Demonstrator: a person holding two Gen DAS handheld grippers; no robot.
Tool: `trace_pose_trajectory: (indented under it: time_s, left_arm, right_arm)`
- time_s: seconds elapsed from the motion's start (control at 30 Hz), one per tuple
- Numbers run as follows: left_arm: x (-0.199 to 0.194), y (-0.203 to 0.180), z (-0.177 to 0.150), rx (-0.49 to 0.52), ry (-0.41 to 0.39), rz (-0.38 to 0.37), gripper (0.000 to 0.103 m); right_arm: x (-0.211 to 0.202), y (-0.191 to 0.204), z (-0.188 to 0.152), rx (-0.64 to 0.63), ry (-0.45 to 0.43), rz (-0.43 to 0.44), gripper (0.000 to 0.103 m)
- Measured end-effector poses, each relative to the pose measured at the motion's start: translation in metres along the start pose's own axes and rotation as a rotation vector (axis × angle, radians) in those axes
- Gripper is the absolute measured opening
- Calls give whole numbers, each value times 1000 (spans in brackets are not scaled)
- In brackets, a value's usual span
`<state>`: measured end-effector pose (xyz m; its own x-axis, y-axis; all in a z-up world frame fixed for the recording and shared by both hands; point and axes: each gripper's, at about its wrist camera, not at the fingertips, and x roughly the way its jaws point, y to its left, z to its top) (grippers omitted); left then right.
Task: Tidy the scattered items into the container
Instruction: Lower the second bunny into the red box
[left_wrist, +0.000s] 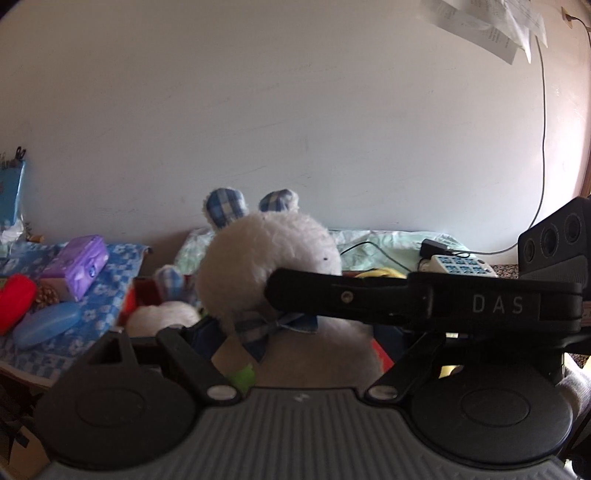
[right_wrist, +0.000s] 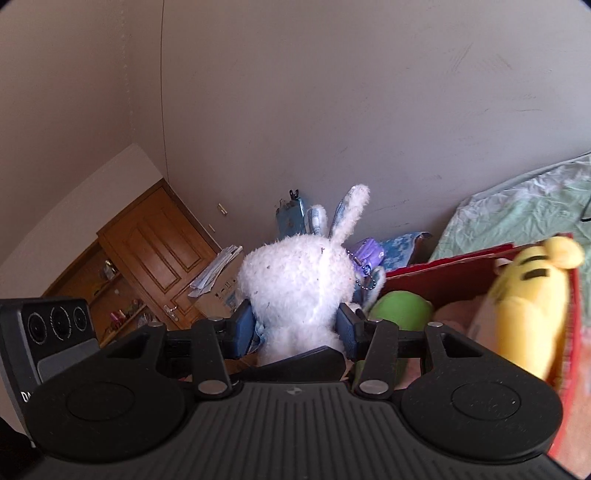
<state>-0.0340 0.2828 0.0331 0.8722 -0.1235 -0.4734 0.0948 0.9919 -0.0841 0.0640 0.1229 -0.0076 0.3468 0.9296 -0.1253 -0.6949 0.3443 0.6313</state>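
A white plush rabbit (left_wrist: 266, 266) with blue checked ears and a bow hangs over the red box (right_wrist: 461, 266). My right gripper (right_wrist: 295, 326) is shut on its body (right_wrist: 295, 288), both blue pads pressed into the fur. One of its fingers (left_wrist: 351, 299) crosses in front of the rabbit in the left wrist view. The rabbit also sits between the fingers of my left gripper (left_wrist: 295, 332). Its left pad (left_wrist: 205, 330) stands beside the neck and its other finger is hidden. A yellow plush (right_wrist: 528, 302) and a green plush (right_wrist: 399, 310) lie in the box.
On a blue flowered cloth (left_wrist: 107, 291) to the left lie a purple pack (left_wrist: 79, 266), a red item (left_wrist: 14, 302) and a blue oval case (left_wrist: 48, 325). A white block with a cable (left_wrist: 461, 264) rests on the green sheet (right_wrist: 524, 210). A wooden door (right_wrist: 159, 251) stands beyond.
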Motion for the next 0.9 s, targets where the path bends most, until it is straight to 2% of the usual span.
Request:
trace_pose_trajectory:
  time_s: [0.13,0.3,0.5,0.6,0.9]
  left_arm:
    - [-2,17,-7,14,17,29,84]
    - [-2,40,-14,6,46,50,84]
    - [-6,58,-25,-40,88,33,84]
    - [-9,55,-28,-22,94,27,84]
    - [-13,50,-32,-8,86,30,85]
  right_arm:
    - [23,11,-11,-38,16,1,50]
    - [48,30,-20,-183,46,-12,50]
    - [70,24,-26,-180,122,15,50]
    - [72,26,-26,-188,164,20,50]
    - [76,17,-19,-134,292,-6,61]
